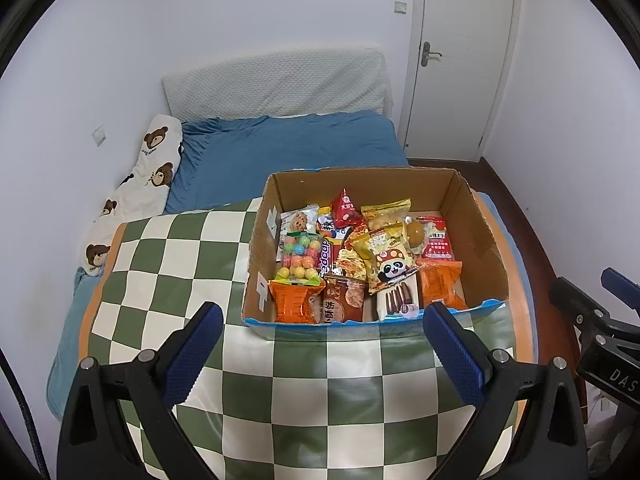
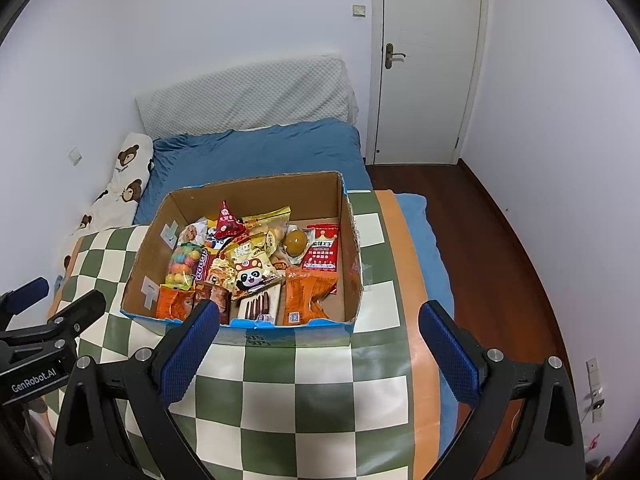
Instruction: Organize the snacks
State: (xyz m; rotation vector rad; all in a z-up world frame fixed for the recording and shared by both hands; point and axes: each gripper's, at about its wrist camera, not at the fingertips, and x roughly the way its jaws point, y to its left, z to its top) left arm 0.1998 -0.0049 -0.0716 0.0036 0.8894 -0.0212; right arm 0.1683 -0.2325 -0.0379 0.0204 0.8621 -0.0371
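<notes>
An open cardboard box (image 1: 476, 216) sits on a green-and-white checkered cloth (image 1: 180, 256) and holds several snack packets: a panda packet (image 1: 390, 266), a bag of coloured candy balls (image 1: 299, 256), orange packets (image 1: 292, 300) and a red packet (image 1: 438, 238). The box also shows in the right wrist view (image 2: 256, 194). My left gripper (image 1: 322, 314) is open and empty, just short of the box's near edge. My right gripper (image 2: 318, 314) is open and empty, also just short of the near edge, its left finger over the near-left corner.
The cloth covers a surface on a bed with a blue sheet (image 1: 288, 148). A bear-print pillow (image 1: 148, 176) lies at the left by the wall. A white door (image 1: 460, 56) and dark wood floor (image 2: 500, 240) are at the right.
</notes>
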